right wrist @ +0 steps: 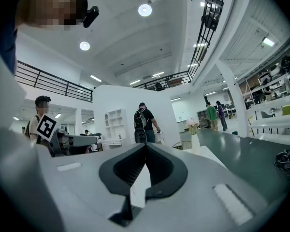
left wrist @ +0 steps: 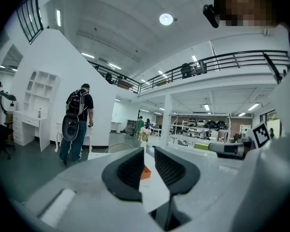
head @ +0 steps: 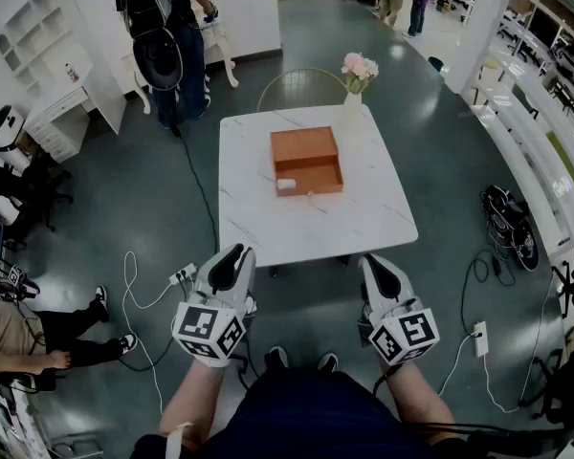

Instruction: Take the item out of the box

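- Table (head: 364, 220): white marble, faint grey veining
- Box (head: 306, 147): orange-brown
- Item (head: 286, 185): white
- Flowers (head: 359, 64): pink
- Vase (head: 352, 109): white
- Left gripper (head: 234, 252), right gripper (head: 376, 261): pale grey, black pads, black-and-white square markers
- Floor (head: 134, 208): dark grey-green

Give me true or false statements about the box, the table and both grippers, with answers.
The orange wooden box lies open on the white marble table. True.
The small white item is outside the box. False: it lies inside, at the near left corner.
The white vase of pink flowers stands at the table's far edge. True.
The left gripper grips the box. False: its fingers stand apart, empty, well short of it.
The right gripper is open. False: its fingers are together.
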### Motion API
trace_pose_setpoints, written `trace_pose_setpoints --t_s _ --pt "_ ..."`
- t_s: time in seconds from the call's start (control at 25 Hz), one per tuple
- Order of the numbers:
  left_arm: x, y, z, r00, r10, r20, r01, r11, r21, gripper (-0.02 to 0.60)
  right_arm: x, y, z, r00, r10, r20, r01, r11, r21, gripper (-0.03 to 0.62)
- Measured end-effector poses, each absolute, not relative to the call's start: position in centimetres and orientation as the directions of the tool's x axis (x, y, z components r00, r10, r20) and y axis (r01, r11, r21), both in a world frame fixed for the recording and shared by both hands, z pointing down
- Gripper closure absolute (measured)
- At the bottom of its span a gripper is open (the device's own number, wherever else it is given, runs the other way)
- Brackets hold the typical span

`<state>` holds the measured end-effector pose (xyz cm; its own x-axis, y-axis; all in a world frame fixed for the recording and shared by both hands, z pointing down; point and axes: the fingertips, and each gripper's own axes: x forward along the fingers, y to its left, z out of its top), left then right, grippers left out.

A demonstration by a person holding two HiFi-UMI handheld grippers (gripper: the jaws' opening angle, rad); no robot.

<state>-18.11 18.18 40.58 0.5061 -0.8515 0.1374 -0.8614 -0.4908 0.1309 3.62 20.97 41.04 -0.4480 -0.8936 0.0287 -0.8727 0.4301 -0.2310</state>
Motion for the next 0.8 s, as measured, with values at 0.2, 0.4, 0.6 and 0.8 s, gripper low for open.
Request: trace_pose_setpoints --t_s 0.2,0.4,0.6,0.8 --pt "-16.0 19.1 40.3 0.498 -0.855 0.143 -0.866 -0.482 0.137 0.506 5.8 21.6 40.7 -0.454 -0.891 0.027 -0.869 0.435 -0.237 0.592" --pt "-14.7 20.4 40.8 0.470 -0.870 0.151 -0.881 -0.451 0.145 0.506 7.6 22.3 40.9 -0.474 -0.880 0.028 -0.859 0.455 -0.237 0.592" --pt "-13.2 22.0 42.5 0.450 -0.875 0.179 -0.891 -0.427 0.154 0.506 9.1 22.7 41.8 -0.493 -0.869 0.039 -0.852 0.473 -0.225 0.592" --pt "-14.0 21.1 43.8 0.425 -0.878 0.218 -0.903 -0.398 0.159 0.506 9.1 21.6 42.8 -0.501 -0.864 0.059 -0.846 0.474 -0.244 0.592"
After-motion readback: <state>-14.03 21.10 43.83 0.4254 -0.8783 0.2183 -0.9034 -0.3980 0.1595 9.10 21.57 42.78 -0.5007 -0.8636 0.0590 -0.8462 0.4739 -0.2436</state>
